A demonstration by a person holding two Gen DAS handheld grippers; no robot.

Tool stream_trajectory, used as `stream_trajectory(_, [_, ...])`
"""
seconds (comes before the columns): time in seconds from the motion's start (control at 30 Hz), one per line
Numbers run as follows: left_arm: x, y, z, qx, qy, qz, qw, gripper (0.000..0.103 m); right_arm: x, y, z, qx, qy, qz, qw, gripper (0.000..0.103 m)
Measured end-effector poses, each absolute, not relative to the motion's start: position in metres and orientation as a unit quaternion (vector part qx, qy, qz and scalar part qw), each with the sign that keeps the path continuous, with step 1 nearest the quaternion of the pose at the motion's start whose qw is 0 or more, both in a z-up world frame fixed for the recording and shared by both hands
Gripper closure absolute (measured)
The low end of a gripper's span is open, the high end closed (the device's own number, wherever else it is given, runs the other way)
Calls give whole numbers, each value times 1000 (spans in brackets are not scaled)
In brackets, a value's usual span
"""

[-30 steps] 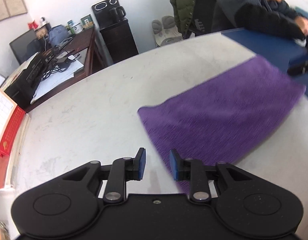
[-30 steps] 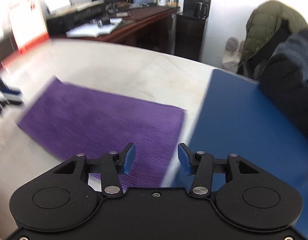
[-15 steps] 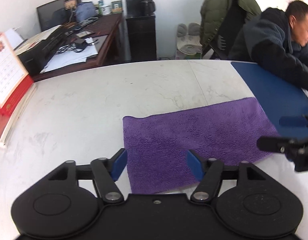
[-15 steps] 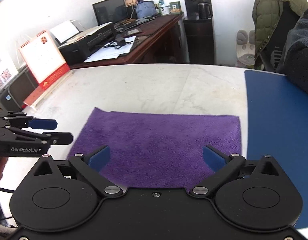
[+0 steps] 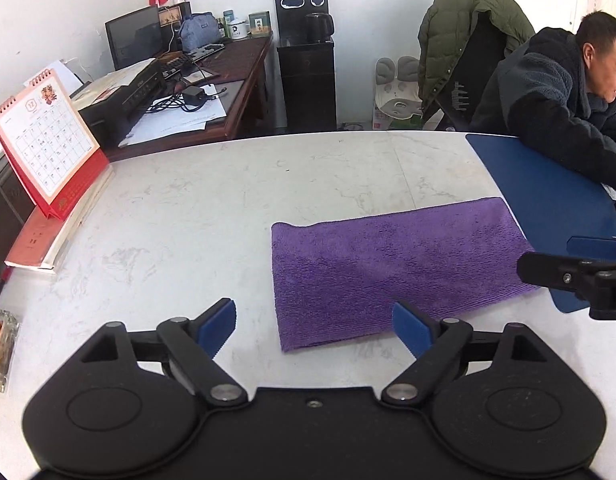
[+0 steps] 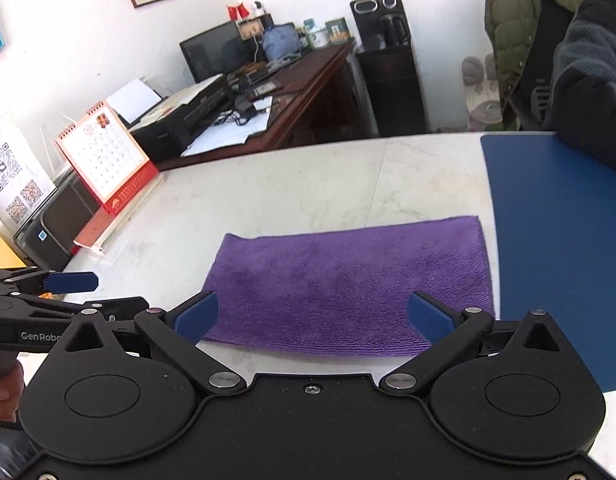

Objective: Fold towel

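Purple towel (image 6: 348, 284) flat on table (image 6: 308, 184) (right gripper (image 6: 314, 318) agape above)

towel (image 5: 396, 264): you see purple terry cloth, folded into a long flat band
place: it lies on your white table, right end beside the blue mat
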State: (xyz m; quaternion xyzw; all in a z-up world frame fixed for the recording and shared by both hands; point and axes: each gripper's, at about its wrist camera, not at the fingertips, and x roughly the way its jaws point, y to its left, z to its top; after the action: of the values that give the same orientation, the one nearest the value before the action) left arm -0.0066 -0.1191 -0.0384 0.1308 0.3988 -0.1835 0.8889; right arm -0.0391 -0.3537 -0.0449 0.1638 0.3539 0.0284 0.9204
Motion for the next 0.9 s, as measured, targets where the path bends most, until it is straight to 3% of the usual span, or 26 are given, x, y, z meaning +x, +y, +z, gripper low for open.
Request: stream_trajectory(0.9, [-34,-115,-46,159,430,-162,874,18,-60,-324,-46,146,371,39,916,0])
